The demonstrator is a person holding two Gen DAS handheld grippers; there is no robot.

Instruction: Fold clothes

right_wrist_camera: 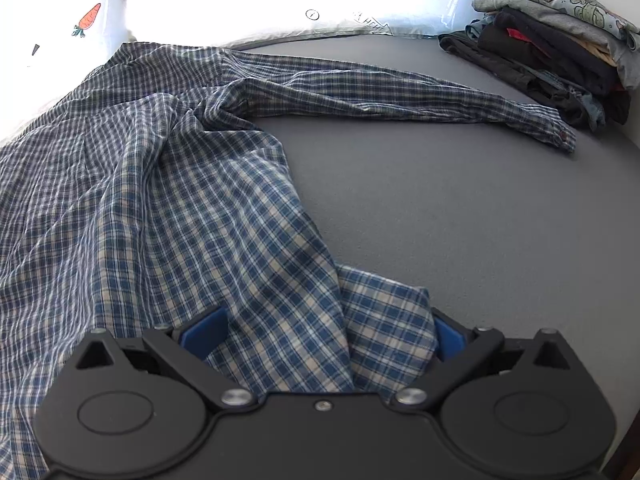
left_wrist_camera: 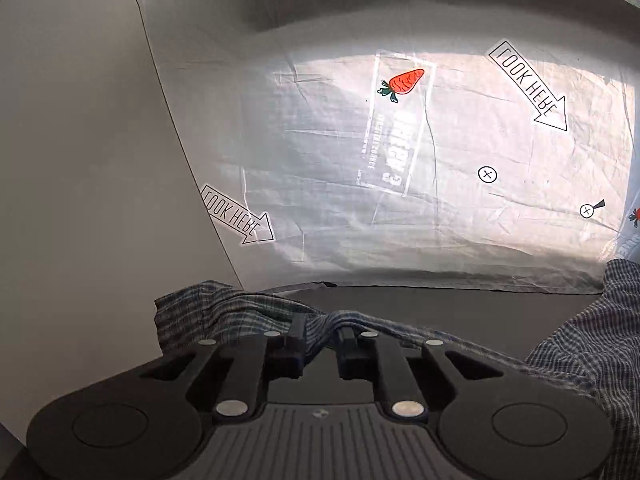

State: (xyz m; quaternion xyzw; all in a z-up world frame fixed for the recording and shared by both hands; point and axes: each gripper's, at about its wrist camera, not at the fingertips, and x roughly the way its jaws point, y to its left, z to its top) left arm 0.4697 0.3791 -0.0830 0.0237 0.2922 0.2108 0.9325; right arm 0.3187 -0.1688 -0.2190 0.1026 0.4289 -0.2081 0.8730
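Plaid shirt (right_wrist_camera: 168, 200) cloth lay pinched between the closed fingers of the left gripper (left_wrist_camera: 320, 338) at the grey worktop (right_wrist_camera: 460, 220) edge; the right gripper (right_wrist_camera: 326, 332) stood spread wide around its hem, folded clothes (right_wrist_camera: 560, 40) stacked far right.

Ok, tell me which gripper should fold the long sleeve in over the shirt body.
Right, probably. The sleeve stretches across the grey table in the right gripper view, whose fingers stand open. The left gripper is pinching shirt fabric.
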